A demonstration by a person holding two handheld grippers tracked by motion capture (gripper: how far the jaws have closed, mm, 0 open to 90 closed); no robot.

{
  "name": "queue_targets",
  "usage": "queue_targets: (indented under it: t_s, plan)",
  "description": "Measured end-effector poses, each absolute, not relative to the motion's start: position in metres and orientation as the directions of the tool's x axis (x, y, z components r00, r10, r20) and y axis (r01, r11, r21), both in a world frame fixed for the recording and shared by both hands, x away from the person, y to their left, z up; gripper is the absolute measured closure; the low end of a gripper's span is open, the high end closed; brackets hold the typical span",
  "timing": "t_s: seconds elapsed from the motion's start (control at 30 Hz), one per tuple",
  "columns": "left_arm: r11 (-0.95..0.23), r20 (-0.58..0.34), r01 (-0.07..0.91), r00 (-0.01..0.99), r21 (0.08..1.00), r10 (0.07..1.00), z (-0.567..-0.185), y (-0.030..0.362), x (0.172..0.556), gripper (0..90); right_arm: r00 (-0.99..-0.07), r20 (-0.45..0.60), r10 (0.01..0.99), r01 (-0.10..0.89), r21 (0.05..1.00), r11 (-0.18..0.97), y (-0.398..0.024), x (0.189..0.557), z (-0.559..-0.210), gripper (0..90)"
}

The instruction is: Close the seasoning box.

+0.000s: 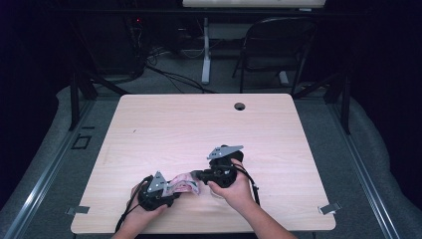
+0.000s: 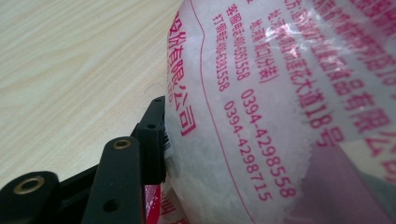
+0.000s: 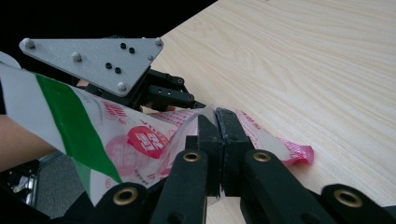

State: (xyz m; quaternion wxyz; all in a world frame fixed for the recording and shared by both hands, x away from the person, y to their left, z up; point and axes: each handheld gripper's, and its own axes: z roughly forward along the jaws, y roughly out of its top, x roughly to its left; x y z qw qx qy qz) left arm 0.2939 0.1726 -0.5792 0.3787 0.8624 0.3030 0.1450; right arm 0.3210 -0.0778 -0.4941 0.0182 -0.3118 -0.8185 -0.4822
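A clear plastic bag (image 1: pixel 183 185) of white grains, printed in red with a green stripe, lies near the table's front edge between my two grippers. My left gripper (image 1: pixel 166 191) has the filled end of the bag (image 2: pixel 261 116) between its jaws. One black finger (image 2: pixel 152 140) presses its pad on the bag's side, and the other is hidden behind the bag. My right gripper (image 3: pixel 217 128) is shut on the thin flat edge of the bag (image 3: pixel 140 140), jaws together on the film. The left gripper's grey plate (image 3: pixel 93 60) shows just beyond.
The light wooden table (image 1: pixel 199 124) has a round cable hole (image 1: pixel 240 106) near its far edge. Metal clips (image 1: pixel 77 210) (image 1: pixel 329 208) sit at the front corners. A dark folding chair (image 1: pixel 278 45) stands behind the table.
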Motion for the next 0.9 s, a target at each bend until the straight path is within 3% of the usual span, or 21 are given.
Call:
queue_targets:
  t_s: [0.43, 0.9]
  plan:
    - [-0.537, 0.098, 0.364, 0.754, 0.761, 0.649, -0.561, 0.174, 0.300, 53.1, -0.812, 0.279, 0.514, 0.469, 0.835, 0.288, -0.102, 0.311, -0.480, 69.0]
    - [-0.545, 0.222, 0.248, 0.723, 0.801, 0.655, -0.532, 0.161, 0.316, 53.3, -0.747, 0.265, 0.610, 0.458, 0.870, 0.183, -0.149, 0.293, -0.466, 67.6]
